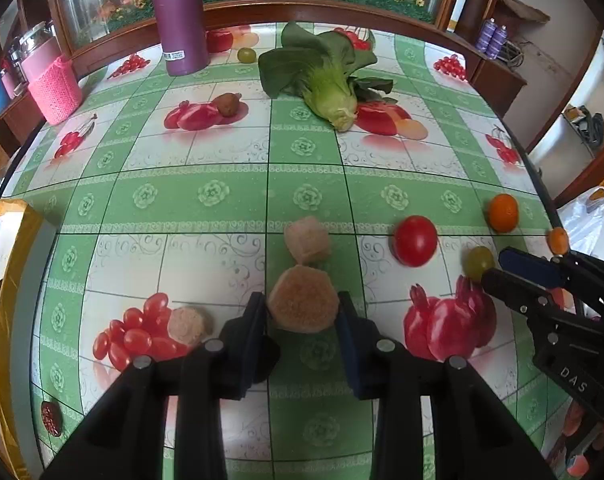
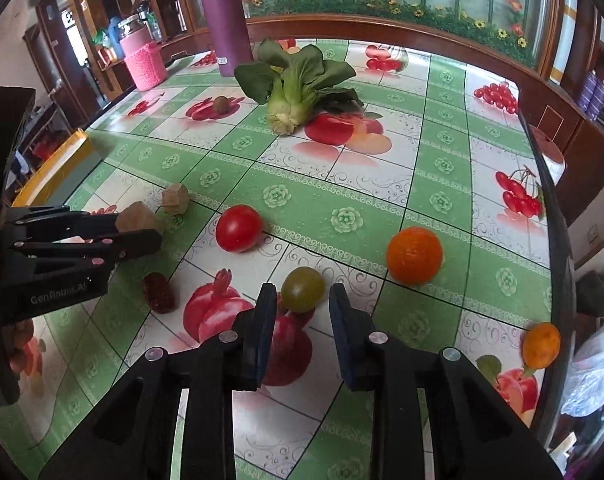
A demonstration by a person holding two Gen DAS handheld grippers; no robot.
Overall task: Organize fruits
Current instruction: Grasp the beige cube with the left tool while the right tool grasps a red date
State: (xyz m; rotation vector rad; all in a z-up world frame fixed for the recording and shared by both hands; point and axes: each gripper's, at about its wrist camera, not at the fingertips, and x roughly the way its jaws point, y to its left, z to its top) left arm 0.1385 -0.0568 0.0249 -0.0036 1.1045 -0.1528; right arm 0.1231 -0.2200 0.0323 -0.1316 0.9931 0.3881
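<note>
1. Fruits lie scattered over my counter (image 2: 442,168) with its green-and-white fruit-print cloth: a round red tomato (image 2: 238,228), a round orange citrus (image 2: 414,255), a small green-yellow grape-like fruit (image 2: 303,289) and a smaller orange fruit (image 2: 541,345) near the right edge.
2. My right gripper (image 2: 302,312) stands apart, its jaws either side of the green-yellow fruit but not closed on it.
3. My left gripper (image 1: 302,314) is also apart, flanking a tan, faceted peeled chunk (image 1: 303,299); whether the pads touch it I cannot tell. A second tan chunk (image 1: 307,239) sits just beyond.
4. I judge the green fruit light, smooth and prone to roll or squirt out, so I would take it across its widest middle with gentle pressure.
5. The tan chunk looks firmer and flat-sided; its opposite facets should give a steadier hold.
6. The tomato seems soft-skinned and easily bruised.
</note>
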